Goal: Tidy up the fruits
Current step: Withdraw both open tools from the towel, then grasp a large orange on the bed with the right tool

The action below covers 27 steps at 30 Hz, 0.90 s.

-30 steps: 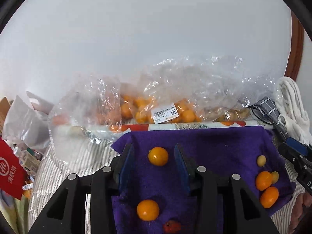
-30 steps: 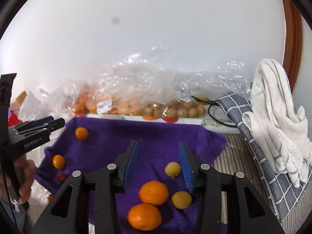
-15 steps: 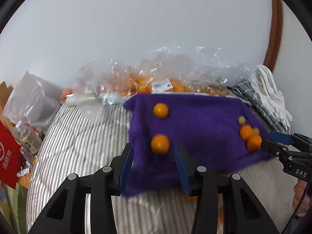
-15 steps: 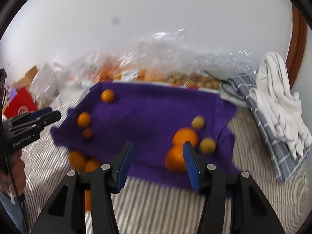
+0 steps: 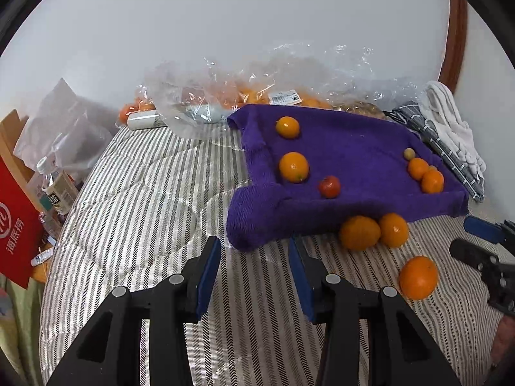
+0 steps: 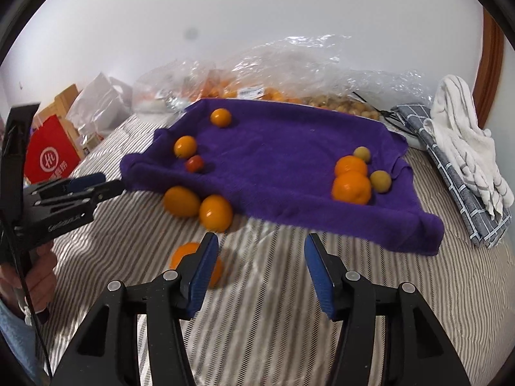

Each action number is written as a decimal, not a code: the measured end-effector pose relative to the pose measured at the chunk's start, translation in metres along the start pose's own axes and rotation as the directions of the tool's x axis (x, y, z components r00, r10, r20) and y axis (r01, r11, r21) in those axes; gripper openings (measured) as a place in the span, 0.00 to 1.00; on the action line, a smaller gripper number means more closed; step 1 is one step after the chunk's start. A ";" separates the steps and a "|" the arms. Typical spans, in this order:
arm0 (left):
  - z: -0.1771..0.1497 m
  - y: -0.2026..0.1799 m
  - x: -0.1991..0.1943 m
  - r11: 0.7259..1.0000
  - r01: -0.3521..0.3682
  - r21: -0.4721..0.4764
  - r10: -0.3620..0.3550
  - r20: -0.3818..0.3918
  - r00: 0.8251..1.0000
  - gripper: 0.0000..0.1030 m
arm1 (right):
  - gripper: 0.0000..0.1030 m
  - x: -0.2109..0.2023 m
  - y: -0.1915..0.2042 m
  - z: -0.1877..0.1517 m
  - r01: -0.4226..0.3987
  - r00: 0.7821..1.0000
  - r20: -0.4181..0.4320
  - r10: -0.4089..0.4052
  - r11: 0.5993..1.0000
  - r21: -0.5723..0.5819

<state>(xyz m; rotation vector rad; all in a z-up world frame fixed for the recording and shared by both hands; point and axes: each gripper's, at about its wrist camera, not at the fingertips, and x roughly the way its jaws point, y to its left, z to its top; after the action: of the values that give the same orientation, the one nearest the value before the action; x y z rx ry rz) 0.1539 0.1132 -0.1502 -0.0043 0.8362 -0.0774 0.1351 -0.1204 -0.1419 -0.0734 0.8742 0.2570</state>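
Observation:
A purple towel point(image 5: 347, 157) point(image 6: 276, 157) lies on the striped bed with several oranges on it, a small red fruit point(image 5: 329, 186) point(image 6: 194, 163) and small yellow-green fruits point(image 6: 380, 181). Two oranges point(image 5: 373, 231) point(image 6: 196, 207) rest against the towel's near edge. One orange point(image 5: 417, 277) point(image 6: 196, 262) lies alone on the bedcover. My left gripper point(image 5: 254, 254) is open and empty, just short of the towel's near corner. My right gripper point(image 6: 260, 251) is open and empty, with the lone orange beside its left finger.
Clear plastic bags of fruit point(image 5: 257, 96) point(image 6: 289, 80) lie along the wall behind the towel. Folded white and checked cloths point(image 5: 447, 135) point(image 6: 463, 160) are at the right. A red bag point(image 5: 16, 231), bottles and boxes stand off the bed's left side.
Both grippers have pulled back and up from over the towel to the bedcover in front of it. The three oranges off the towel have come into view.

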 end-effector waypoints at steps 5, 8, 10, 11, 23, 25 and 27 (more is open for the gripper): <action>-0.002 0.006 0.006 0.999 -0.023 -0.026 0.023 -0.013 1.000 0.40 | 0.54 0.001 0.009 -0.004 -0.012 1.000 0.000 0.012 1.000 -0.008; -0.002 0.015 0.007 0.997 -0.028 -0.067 0.027 -0.014 1.000 0.40 | 0.52 0.004 0.008 -0.005 -0.023 1.000 -0.007 0.023 1.000 0.003; -0.002 0.022 0.009 0.995 -0.027 -0.100 0.025 -0.015 1.000 0.40 | 0.52 0.005 0.008 -0.005 -0.033 0.999 -0.009 0.033 0.999 0.009; -0.002 0.025 0.010 0.993 -0.028 -0.114 0.026 -0.021 0.999 0.40 | 0.52 0.006 0.008 -0.005 -0.041 0.999 -0.011 0.041 0.999 0.010; -0.001 0.054 0.011 0.968 -0.014 -0.251 0.012 -0.011 1.000 0.40 | 0.52 0.024 0.032 0.000 -0.131 0.990 -0.064 0.128 0.991 -0.036; -0.002 0.055 0.012 0.967 -0.017 -0.253 0.014 -0.014 1.000 0.40 | 0.52 0.025 0.037 0.000 -0.131 0.990 -0.064 0.128 0.990 -0.051; -0.002 0.055 0.013 0.968 -0.019 -0.251 0.016 -0.017 1.000 0.40 | 0.52 0.029 0.042 0.000 -0.121 0.991 -0.068 0.116 0.990 -0.073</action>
<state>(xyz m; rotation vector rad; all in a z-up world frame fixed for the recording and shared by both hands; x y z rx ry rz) 0.1651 0.1674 -0.1631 -0.2354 0.8567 0.0459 0.1425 -0.0740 -0.1623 -0.1021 0.9330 0.4014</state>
